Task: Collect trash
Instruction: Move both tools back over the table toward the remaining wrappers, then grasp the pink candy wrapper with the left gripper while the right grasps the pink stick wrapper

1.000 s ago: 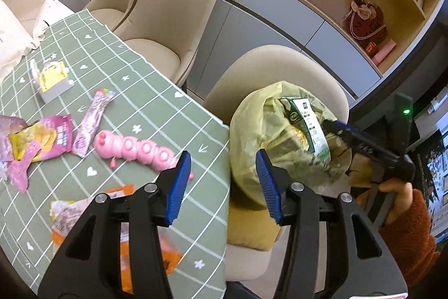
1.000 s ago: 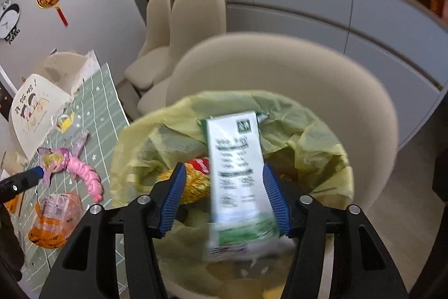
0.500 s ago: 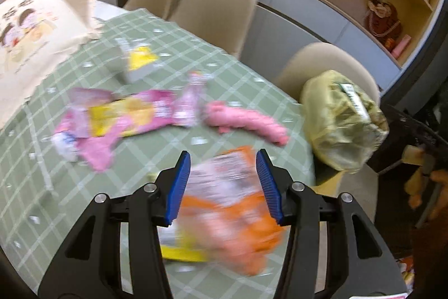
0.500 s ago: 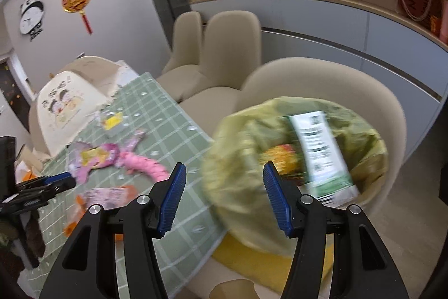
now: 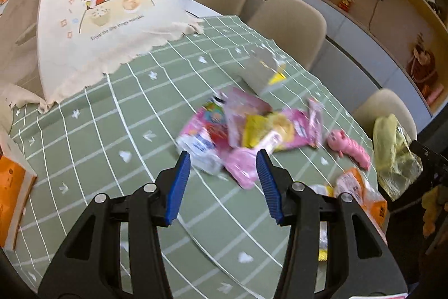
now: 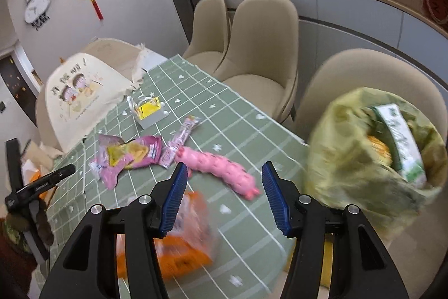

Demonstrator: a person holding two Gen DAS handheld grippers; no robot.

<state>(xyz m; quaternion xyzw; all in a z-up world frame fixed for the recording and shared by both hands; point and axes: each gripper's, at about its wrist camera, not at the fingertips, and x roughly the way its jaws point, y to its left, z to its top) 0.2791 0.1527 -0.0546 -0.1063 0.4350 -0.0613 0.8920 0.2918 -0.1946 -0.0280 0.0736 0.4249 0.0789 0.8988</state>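
Both hand-held grippers hang empty over the table, blue pads spread with nothing between them. The left hand-held gripper (image 5: 222, 181) points down at a blurred heap of pink and yellow snack wrappers (image 5: 246, 128) on the green grid-patterned tablecloth (image 5: 112, 131), probably lined up to take one. The right hand-held gripper (image 6: 222, 194) is above the near edge of the table, with the crinkled orange snack packet (image 6: 179, 245) showing just under its left pad; whether it touches the packet I cannot tell.

A yellow-green plastic trash bag (image 6: 364, 159) sits open on a beige chair seat just beside the table, presumably so wrappers can be dropped straight in; a green and white carton (image 6: 400, 142) and something orange already lie inside it.

Counted in the right view, what is left on the table: one pink and yellow bag with loose pink scraps, one slim pink stick wrapper (image 6: 182, 142), one orange packet, one small grey box with a yellow insert (image 6: 149, 114). One pink segmented toy pig-caterpillar (image 6: 221, 170) lies among them and may not be trash. Four beige chairs show, one under a cream cartoon-printed cover (image 5: 106, 13)
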